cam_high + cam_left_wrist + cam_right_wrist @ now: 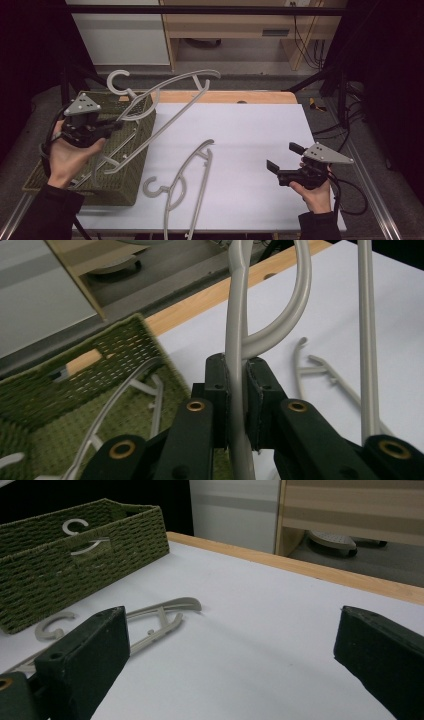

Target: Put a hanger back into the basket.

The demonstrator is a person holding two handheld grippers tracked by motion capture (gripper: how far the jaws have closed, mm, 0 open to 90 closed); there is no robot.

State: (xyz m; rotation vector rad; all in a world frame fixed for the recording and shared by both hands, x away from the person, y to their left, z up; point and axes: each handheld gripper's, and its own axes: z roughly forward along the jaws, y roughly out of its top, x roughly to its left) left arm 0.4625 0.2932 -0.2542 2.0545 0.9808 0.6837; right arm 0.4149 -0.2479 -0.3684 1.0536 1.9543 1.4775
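Left claw [116,125] clamped tight on the lifted hanger [165,95], gripping near its neck; pads pinch the grey bar in the left gripper view [235,405]. We see that hanger held in the air above the green woven basket [125,185], hook [116,81] toward the far left, long axis running diagonally from far right down to near left. Right claw [285,157] wide, nothing between the jaws, hovering over the white tabletop [260,130]. Second hanger [187,185] lies flat on the tabletop just beside the basket. More hangers [145,390] sit in the basket. Wooden edge strip at the far side, pale cabinets and cables behind, dark surroundings. We can't read any writing.
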